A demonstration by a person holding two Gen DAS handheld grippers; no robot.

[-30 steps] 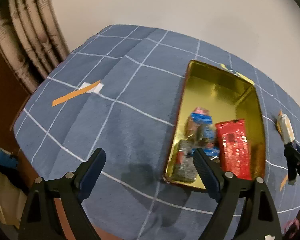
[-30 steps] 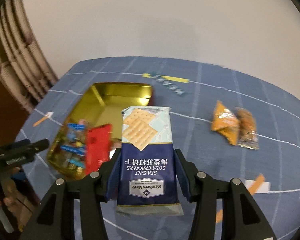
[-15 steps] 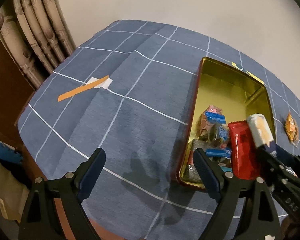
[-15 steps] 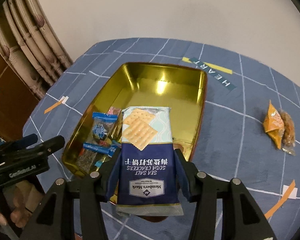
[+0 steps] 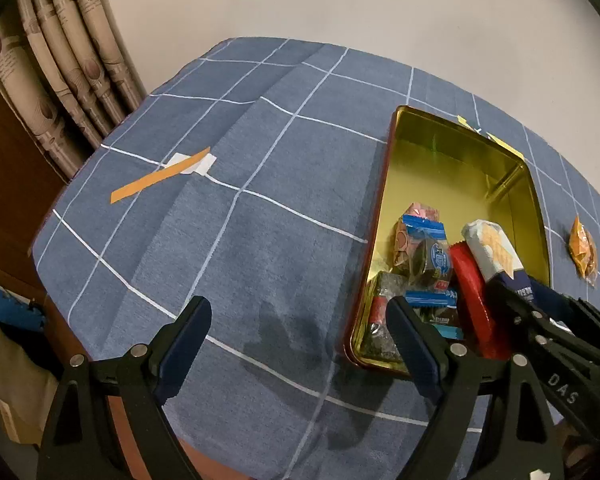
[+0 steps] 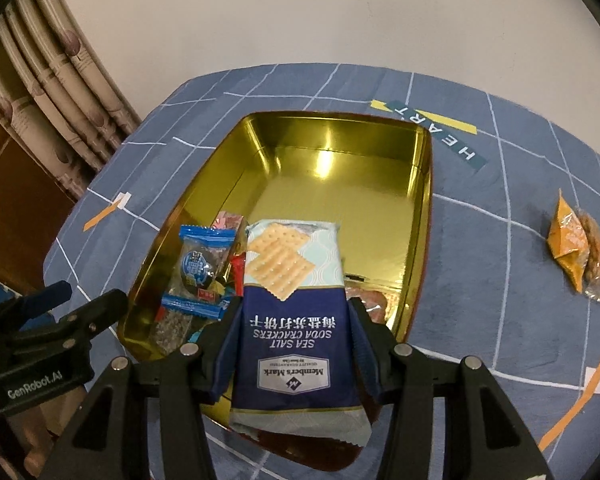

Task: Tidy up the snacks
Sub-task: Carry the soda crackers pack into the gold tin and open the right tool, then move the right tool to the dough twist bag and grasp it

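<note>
A blue and white pack of sea salt soda crackers (image 6: 292,320) sits between the fingers of my right gripper (image 6: 294,308). The jaws are opening, though the pads still touch its sides. The pack hangs over the near end of the gold tin (image 6: 340,160), above a red packet (image 5: 470,288) and beside blue-wrapped sweets (image 6: 198,264) that lie in the tin. My left gripper (image 5: 296,312) stands open with nothing in it, over the blue cloth just left of the tin (image 5: 440,168). An orange snack bag (image 6: 568,240) lies on the cloth right of the tin.
The far half of the tin holds nothing. A "HEART" label (image 6: 436,132) lies behind the tin. Orange tape strips (image 5: 160,176) (image 6: 572,408) mark the checked cloth. Curtains (image 5: 68,64) hang at the left, past the table edge.
My right gripper carried the cracker pack leftward and down, from beside the tin to over its near end. In the left wrist view it came in from the right. The left gripper stayed open.
</note>
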